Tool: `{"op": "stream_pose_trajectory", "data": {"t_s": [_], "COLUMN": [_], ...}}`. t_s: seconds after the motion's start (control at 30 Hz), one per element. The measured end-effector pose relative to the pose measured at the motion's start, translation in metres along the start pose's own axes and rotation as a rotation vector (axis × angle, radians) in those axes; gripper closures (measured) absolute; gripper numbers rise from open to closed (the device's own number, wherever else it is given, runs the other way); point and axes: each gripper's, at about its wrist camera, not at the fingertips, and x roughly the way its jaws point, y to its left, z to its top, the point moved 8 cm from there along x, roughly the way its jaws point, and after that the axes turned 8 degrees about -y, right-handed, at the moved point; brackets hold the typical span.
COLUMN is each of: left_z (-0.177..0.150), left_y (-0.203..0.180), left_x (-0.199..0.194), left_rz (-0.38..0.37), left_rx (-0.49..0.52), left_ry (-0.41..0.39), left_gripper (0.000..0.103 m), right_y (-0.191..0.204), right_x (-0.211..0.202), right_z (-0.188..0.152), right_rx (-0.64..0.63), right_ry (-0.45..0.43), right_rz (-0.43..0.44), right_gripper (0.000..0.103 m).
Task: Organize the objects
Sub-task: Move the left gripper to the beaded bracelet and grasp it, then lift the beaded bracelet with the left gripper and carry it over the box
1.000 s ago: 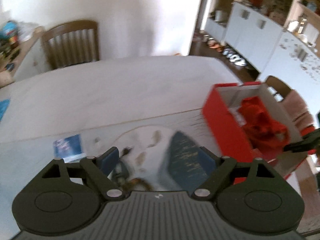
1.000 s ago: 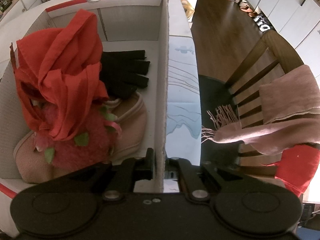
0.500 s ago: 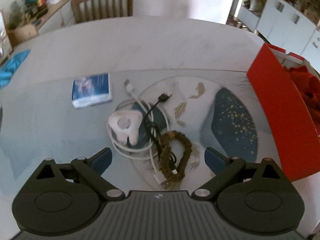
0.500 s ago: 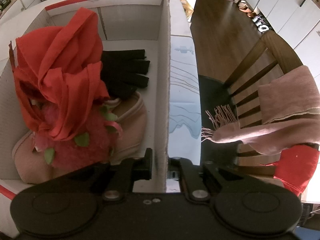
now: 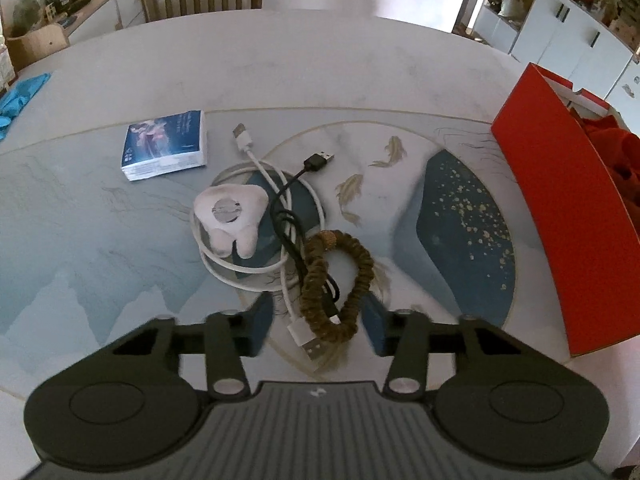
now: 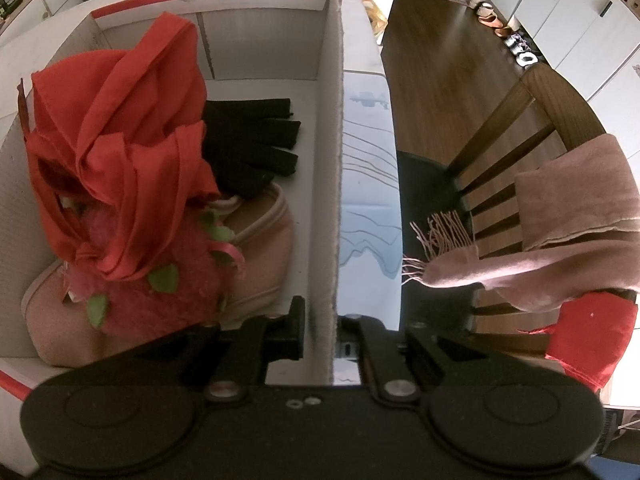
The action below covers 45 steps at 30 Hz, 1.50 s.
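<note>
Down on the tabletop point(image 5: 320, 60), between my left gripper's point(image 5: 316, 320) blue pads, lies the near end of a small heap: a brown braided band point(image 5: 340, 280), a black cable point(image 5: 296, 216) and a white cable point(image 5: 256, 264) whose plug sits just in front of the gripper. Its jaws are closing on that heap; I cannot make out either pad pressing on anything yet. A white tooth-shaped plush point(image 5: 230, 218) rests on the white cable's loop, and a blue booklet point(image 5: 164, 146) lies apart to its upper left. Well to the right stands the red box point(image 5: 568, 216).

Over at that box, my right gripper point(image 6: 320, 328) is pinched onto its near white wall point(image 6: 334, 184), one finger inside, the other outside. Inside the box I see a red cloth point(image 6: 120, 152) heaped over a pink strawberry plush point(image 6: 160, 292), a black glove point(image 6: 256, 140) and a pale pink pouch point(image 6: 260, 248). Beyond the tabletop edge, a wooden chair point(image 6: 540, 112) carries a pink scarf point(image 6: 560, 216).
</note>
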Motion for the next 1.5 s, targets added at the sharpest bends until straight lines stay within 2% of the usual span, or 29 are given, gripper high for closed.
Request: {"op": "stream_pose_trajectory", "data": {"t_s": [0.13,0.17,0.2,0.37,0.6,0.9,1.3,1.5], "left_z": [-0.002,-0.003,-0.003,-0.005,0.001,0.038,0.097,0.121], "left_y": [-0.004,-0.005,-0.005,-0.004,-0.013,-0.035,-0.118,-0.172], "left_x": [0.004,0.005,0.006,0.009,-0.001,-0.042,-0.097,-0.110], "left_rz": [-0.001,-0.001,0.004,0.018,-0.010,-0.119,-0.315,-0.403], "left_rx": [0.006,0.007,0.009,0.008,0.005,0.006,0.118,0.217], "left_ry": [0.009,0.014,0.021,0.031,0.021,-0.033,-0.155,-0.190], "left_gripper": [0.075,0.082,0.085,0.095,0.097,0.098,0.098,0.098], "right_y": [0.000,0.000,0.000,0.001,0.001,0.000,-0.003,-0.005], "right_x": [0.000,0.000,0.000,0.000,0.001,0.002,0.004,0.003], "right_z": [0.000,0.000,0.000,0.000,0.000,-0.001,-0.001,0.000], "right_rx": [0.000,0.000,0.001,-0.001,0.001,-0.001,0.002,0.016], "right_ry": [0.000,-0.001,0.000,-0.001,-0.001,-0.002,-0.011,-0.015], "right_rz": [-0.001,0.000,0.000,0.000,0.001,0.005,0.010,0.015], "right_gripper": [0.096,0.096,0.096,0.096,0.096,0.097,0.099,0.100]}}
